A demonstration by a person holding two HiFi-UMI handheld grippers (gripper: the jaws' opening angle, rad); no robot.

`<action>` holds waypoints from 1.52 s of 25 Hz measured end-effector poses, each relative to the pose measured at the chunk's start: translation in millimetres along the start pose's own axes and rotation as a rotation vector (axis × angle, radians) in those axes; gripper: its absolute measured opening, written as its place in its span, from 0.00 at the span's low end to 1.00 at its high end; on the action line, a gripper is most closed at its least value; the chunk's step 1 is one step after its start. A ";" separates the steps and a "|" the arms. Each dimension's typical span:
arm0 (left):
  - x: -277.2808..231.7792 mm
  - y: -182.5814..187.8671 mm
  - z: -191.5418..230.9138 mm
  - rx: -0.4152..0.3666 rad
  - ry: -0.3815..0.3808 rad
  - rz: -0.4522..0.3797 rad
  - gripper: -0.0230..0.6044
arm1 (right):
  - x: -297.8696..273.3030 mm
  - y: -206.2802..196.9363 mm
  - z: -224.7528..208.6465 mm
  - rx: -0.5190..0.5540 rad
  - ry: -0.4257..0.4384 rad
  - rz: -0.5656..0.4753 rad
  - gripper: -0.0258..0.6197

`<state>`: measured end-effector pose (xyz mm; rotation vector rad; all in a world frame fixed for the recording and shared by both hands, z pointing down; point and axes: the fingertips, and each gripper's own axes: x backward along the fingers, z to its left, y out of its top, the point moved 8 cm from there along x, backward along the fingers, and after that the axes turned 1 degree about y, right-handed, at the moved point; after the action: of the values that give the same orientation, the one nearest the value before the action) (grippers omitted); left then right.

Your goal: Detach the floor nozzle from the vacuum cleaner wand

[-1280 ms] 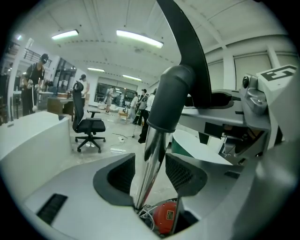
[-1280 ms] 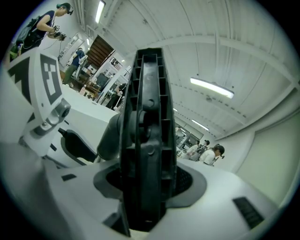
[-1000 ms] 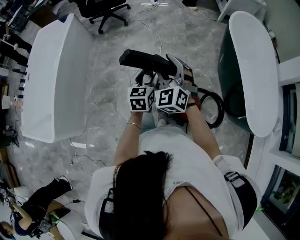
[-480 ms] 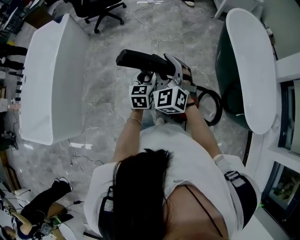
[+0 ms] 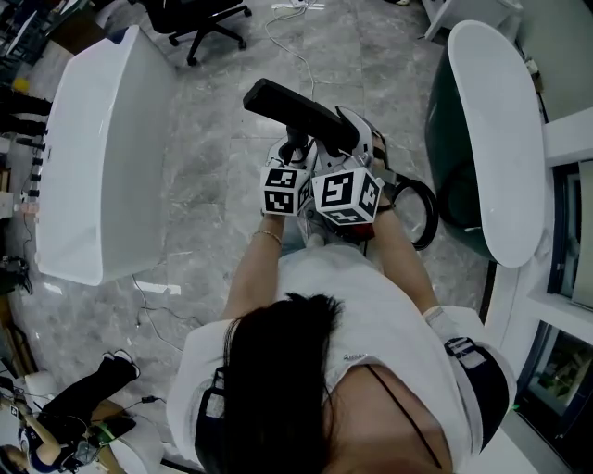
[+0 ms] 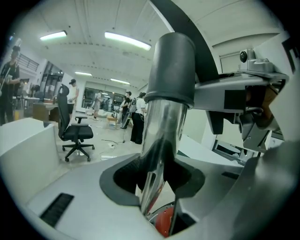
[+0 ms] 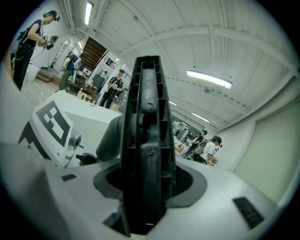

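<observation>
The black floor nozzle (image 5: 301, 115) lies slanted above the two marker cubes in the head view. In the right gripper view its ribbed black body (image 7: 145, 136) stands upright between the pads, and my right gripper (image 7: 146, 187) is shut on it. In the left gripper view the chrome wand (image 6: 159, 140) with its grey collar (image 6: 172, 70) rises between the pads. My left gripper (image 6: 157, 180) has just been closing and its pads now press the tube. The left cube (image 5: 284, 190) and right cube (image 5: 346, 195) sit side by side, hiding the fingertips.
A long white table (image 5: 93, 157) stands at the left and an oval white table (image 5: 496, 139) at the right. A black hose loop (image 5: 422, 218) hangs beside the right arm. An office chair (image 5: 199, 18) and a cable (image 5: 296, 51) are on the grey floor ahead.
The nozzle has swung from nearly level across the picture to a slant, shifting a little right. The left cube has edged towards the wand.
</observation>
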<state>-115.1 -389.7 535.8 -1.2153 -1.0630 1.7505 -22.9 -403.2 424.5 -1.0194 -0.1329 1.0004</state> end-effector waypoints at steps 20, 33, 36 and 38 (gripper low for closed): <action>10.3 -1.6 9.8 0.012 -0.028 0.031 0.27 | 38.9 48.6 -65.1 -0.381 -0.095 -0.180 0.37; 23.3 -1.4 6.3 0.094 0.012 0.011 0.42 | 45.9 32.7 -63.5 -0.425 -0.118 -0.137 0.37; 41.5 9.9 6.1 0.106 0.016 -0.038 0.45 | 47.4 25.4 -63.3 -0.450 -0.125 -0.126 0.37; 54.7 15.4 6.9 0.114 0.022 -0.063 0.46 | 48.9 20.5 -62.7 -0.486 -0.120 -0.123 0.37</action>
<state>-138.5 -347.8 504.6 -1.1166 -0.9651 1.7216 24.7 -404.3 357.6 -1.3726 -0.5519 0.9363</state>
